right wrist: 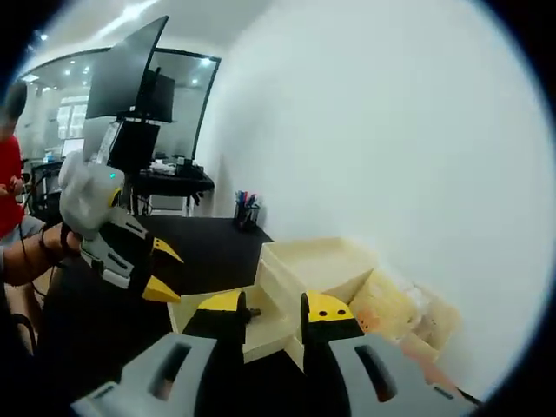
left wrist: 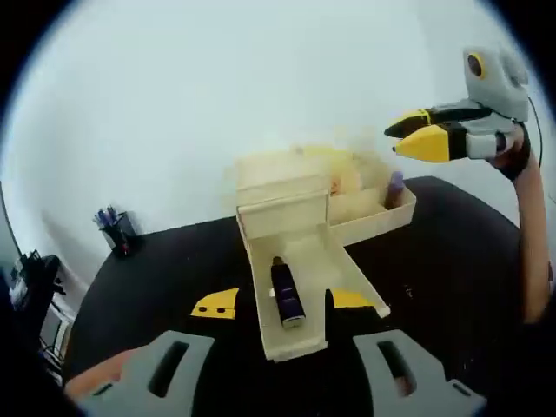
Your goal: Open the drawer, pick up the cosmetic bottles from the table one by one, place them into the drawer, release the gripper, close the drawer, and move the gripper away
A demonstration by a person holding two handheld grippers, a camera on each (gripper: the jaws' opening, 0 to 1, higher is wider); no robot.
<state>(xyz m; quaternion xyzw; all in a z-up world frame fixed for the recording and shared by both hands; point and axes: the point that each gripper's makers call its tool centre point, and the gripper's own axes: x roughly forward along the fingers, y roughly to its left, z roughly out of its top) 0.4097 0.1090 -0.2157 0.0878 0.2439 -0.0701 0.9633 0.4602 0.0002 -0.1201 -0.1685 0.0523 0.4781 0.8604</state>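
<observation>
Lying in the open drawer (left wrist: 291, 304), one dark cosmetic bottle (left wrist: 286, 294) is already stowed. Both the left gripper (left wrist: 282, 304) and right gripper (right wrist: 274, 311) are spread and empty. Another bottle (left wrist: 395, 186), perhaps, stands in the organizer tray (left wrist: 373, 217); closing remains.

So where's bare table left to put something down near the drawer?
Bare black table lies right of the open drawer, and more between the drawer and the pen cup. Crowded: the drawer holds a bottle, and the organizer sits behind.
</observation>
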